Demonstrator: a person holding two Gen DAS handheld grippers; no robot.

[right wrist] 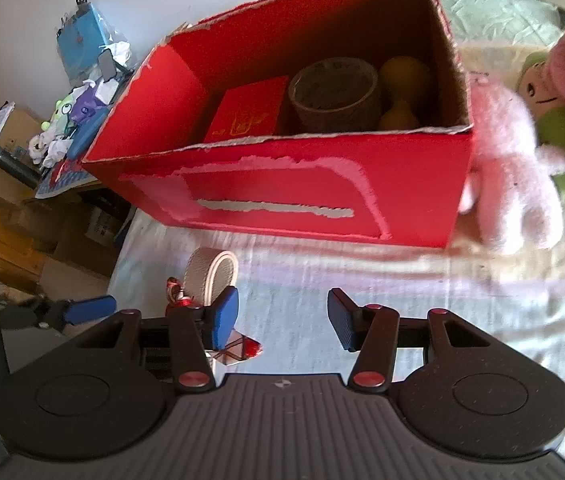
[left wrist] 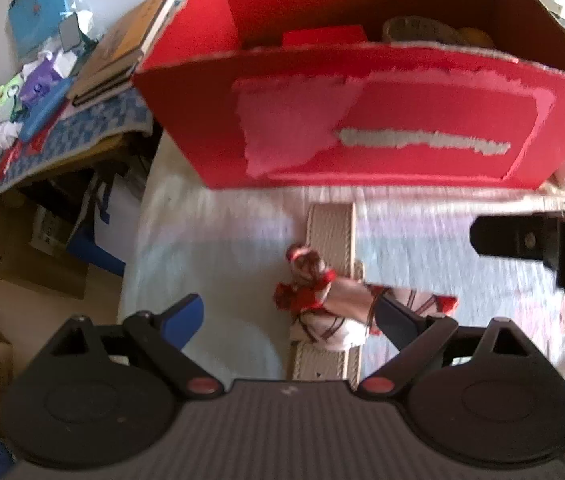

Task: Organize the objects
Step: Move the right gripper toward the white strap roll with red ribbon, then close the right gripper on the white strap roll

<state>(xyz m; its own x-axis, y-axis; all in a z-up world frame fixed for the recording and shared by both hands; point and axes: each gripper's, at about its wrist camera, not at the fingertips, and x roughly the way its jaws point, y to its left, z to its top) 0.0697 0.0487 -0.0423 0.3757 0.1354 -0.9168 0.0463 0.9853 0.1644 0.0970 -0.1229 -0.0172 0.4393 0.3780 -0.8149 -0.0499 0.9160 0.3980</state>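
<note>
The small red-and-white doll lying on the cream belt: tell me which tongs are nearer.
Left. The left tongs straddle the small red-and-white doll on the cream belt; the right tongs hang open beside it.

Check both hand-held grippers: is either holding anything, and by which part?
Nothing is held. The left hand-held gripper stands open around the small red-and-white figure lying on the cream strap, its pads off it. The right hand-held gripper is open and empty.

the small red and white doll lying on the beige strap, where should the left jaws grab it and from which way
Grip the doll across its pale, rope-tied middle, coming down from above. It lies flat across the beige strap on the bed, so only its top and sides are free. The left gripper already straddles it with jaws open. The thin red trims look too flimsy to hold.
</note>
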